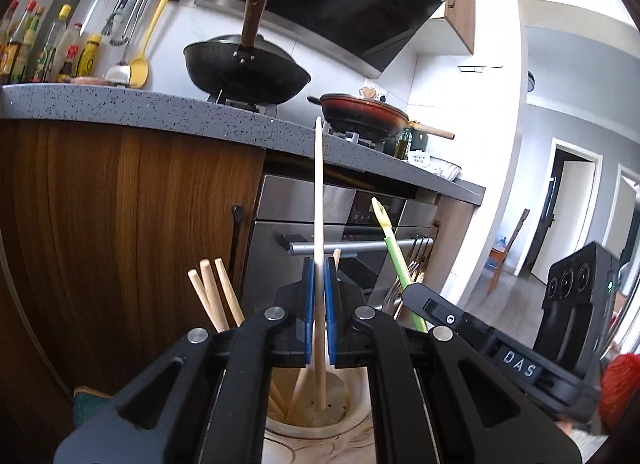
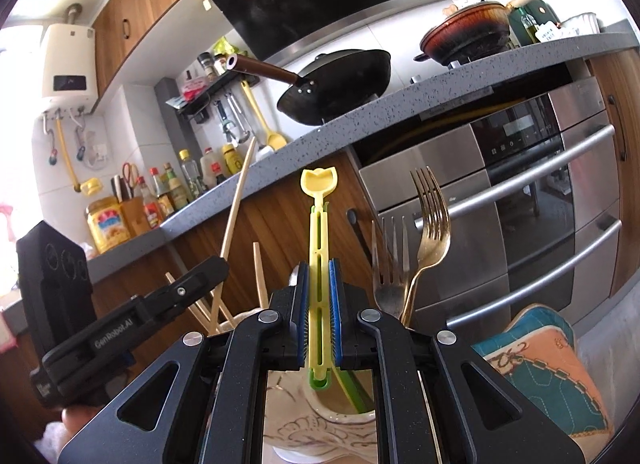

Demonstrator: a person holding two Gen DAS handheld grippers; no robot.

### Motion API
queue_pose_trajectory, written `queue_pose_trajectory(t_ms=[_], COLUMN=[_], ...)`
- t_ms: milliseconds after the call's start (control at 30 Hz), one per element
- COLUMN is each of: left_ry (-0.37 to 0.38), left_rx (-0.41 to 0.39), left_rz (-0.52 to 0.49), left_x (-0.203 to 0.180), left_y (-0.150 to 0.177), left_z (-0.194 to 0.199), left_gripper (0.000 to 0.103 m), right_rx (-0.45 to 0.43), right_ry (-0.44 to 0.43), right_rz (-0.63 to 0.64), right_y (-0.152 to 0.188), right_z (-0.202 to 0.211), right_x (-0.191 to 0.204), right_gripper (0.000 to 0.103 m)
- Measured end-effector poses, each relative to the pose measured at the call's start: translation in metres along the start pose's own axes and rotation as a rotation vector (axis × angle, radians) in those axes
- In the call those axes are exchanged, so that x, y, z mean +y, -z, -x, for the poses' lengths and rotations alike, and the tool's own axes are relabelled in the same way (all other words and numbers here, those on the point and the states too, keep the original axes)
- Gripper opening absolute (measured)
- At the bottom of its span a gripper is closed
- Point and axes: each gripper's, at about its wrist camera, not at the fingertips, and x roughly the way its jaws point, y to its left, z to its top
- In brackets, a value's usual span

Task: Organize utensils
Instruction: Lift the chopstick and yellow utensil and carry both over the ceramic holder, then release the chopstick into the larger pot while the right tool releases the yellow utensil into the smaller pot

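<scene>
Left gripper (image 1: 319, 296) pinches upright chopstick (image 1: 319, 191) (right gripper (image 2: 319, 304) clamps yellow utensil (image 2: 319, 232)).

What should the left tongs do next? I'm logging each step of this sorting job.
Probably open and let go: the left tongs are shut on a pale chopstick that stands upright with its lower end already on the floor of the ceramic holder, beside other chopsticks.

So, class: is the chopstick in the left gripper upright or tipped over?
Upright. The chopstick stands near vertical, pinched by the left gripper, its lower end inside the holder.
</scene>
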Motion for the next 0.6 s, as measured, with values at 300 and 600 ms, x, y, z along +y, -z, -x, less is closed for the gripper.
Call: queue_pose_trajectory(t_ms=[300,600], left_ry=[-0.025,-0.004], left_rx=[0.010,0.068], left_rz=[-0.078,-0.120], left_x=[-0.005,-0.007], left_y=[0.024,0.032], left_z=[0.013,0.022], left_gripper=[0.005,0.005], right_rx=[-0.004,-0.003], right_ry=[0.020,0.012], right_rz=[0.035,0.002], right_y=[0.005,0.007], right_z=[-0.002,-0.003], right_x=[0.002,-0.006], right_gripper=[0.010,0.010])
